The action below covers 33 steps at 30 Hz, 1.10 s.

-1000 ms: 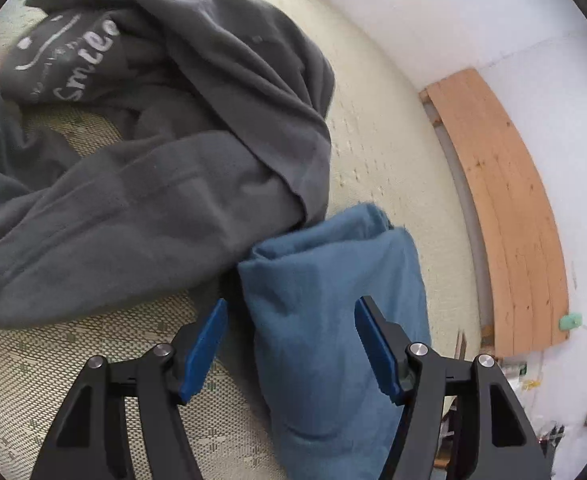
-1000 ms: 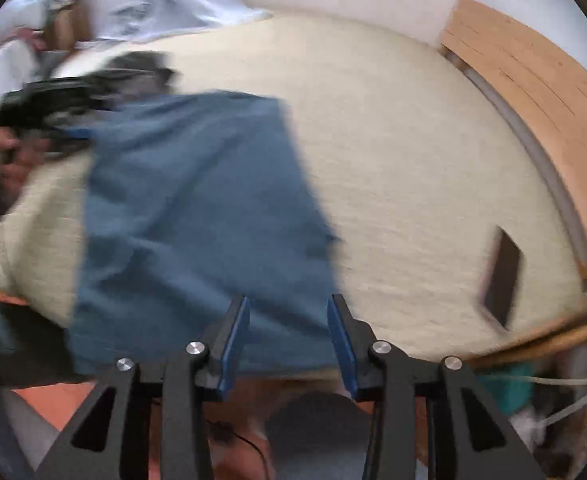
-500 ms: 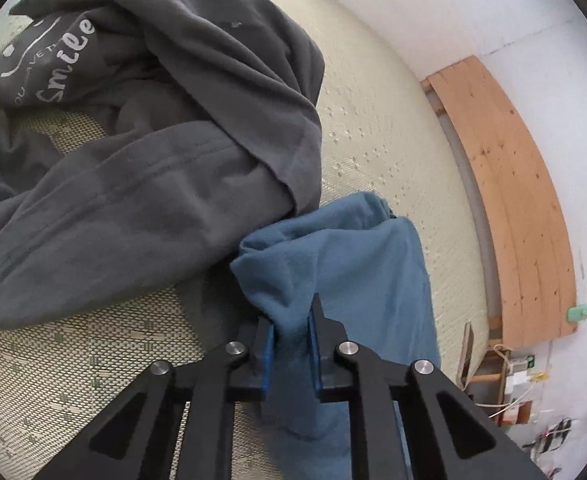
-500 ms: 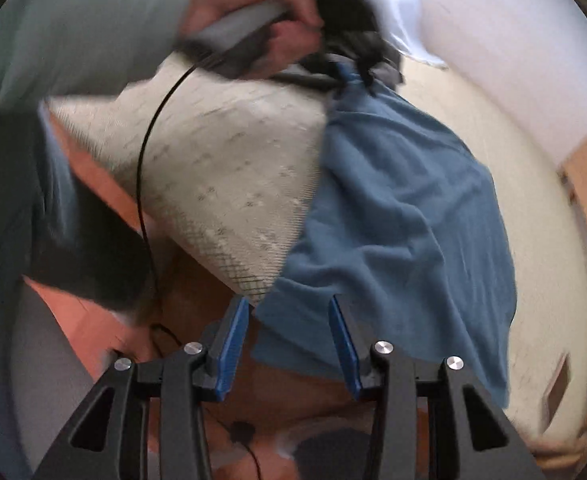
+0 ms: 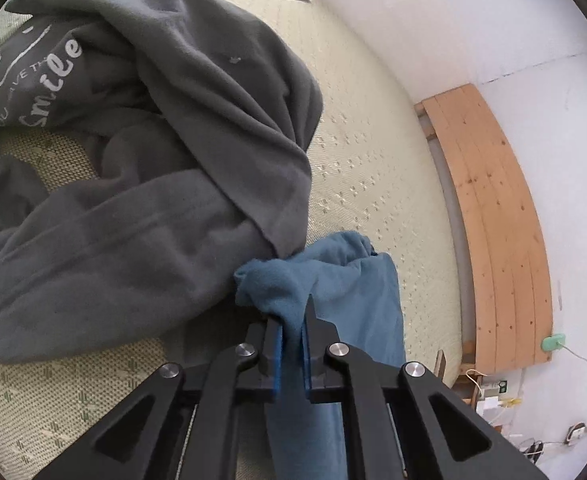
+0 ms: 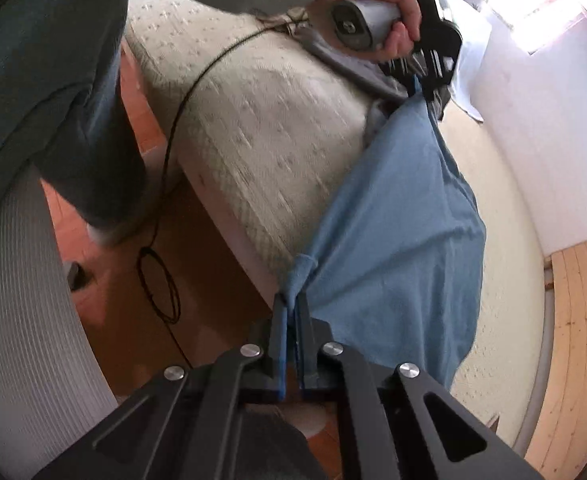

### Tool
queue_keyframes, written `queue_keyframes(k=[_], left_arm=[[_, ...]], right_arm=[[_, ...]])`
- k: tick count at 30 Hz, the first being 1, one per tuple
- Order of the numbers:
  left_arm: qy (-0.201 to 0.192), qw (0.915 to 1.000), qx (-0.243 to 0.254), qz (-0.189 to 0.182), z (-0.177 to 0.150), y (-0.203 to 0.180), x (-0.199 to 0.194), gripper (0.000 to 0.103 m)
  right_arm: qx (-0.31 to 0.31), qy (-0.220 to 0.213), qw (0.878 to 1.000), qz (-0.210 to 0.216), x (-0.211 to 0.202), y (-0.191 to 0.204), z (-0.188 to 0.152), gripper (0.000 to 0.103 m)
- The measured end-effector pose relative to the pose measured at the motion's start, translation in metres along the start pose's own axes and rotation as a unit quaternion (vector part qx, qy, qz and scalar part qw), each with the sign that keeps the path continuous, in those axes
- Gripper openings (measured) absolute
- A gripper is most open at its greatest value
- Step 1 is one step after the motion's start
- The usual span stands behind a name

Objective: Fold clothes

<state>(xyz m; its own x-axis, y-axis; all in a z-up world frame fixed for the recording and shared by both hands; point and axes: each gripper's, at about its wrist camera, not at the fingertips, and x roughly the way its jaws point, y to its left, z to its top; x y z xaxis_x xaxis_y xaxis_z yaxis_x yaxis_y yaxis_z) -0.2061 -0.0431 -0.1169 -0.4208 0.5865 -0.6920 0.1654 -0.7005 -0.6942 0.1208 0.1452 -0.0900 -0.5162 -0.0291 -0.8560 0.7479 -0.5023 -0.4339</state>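
The blue cloth (image 5: 357, 296) is plain. The dark grey top (image 5: 141, 184) has white letters on it. The bed cover (image 5: 373, 168) is pale yellow with tiny crosses. The board (image 5: 501, 216) is light brown wood. The wall (image 5: 453, 20) is white.

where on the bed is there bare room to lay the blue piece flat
Free: the bare mattress strip between the grey sweatshirt and the wooden boards. Crowded: the far left, under the sweatshirt. The blue garment overhangs the near edge.

Matt blue cloth (image 5: 357, 300); rough woven mattress (image 5: 377, 184).
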Motion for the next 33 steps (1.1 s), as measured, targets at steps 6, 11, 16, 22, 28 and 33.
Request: queue_keyframes(k=[6,11,16,22,28,33], left_arm=[[-0.001,0.9995,-0.03,0.013,-0.001,0.014,0.001,0.006],[0.007,0.9992,0.001,0.038,-0.003,0.006,0.001,0.009],[0.013,0.9985,0.036,0.039,-0.003,-0.009,-0.005,0.02],[-0.003,0.9947,0.065,0.08,0.0,-0.02,-0.019,0.04],[-0.045,0.9909,0.085,0.094,0.003,-0.031,-0.038,0.049],[-0.043,0.9881,0.13,0.07,0.003,-0.055,-0.029,0.049]], right_arm=[[0.002,-0.006,1.0,0.023,0.001,-0.005,0.0,0.005],[0.032,-0.028,0.996,0.074,-0.015,-0.021,0.0,0.026],[0.13,-0.066,0.986,0.08,-0.034,-0.088,-0.004,0.044],[0.263,-0.116,0.957,0.042,-0.047,-0.173,-0.013,0.05],[0.37,-0.127,0.919,0.041,-0.009,-0.249,-0.016,0.067],[0.464,-0.112,0.876,0.071,0.056,-0.317,-0.013,0.067]])
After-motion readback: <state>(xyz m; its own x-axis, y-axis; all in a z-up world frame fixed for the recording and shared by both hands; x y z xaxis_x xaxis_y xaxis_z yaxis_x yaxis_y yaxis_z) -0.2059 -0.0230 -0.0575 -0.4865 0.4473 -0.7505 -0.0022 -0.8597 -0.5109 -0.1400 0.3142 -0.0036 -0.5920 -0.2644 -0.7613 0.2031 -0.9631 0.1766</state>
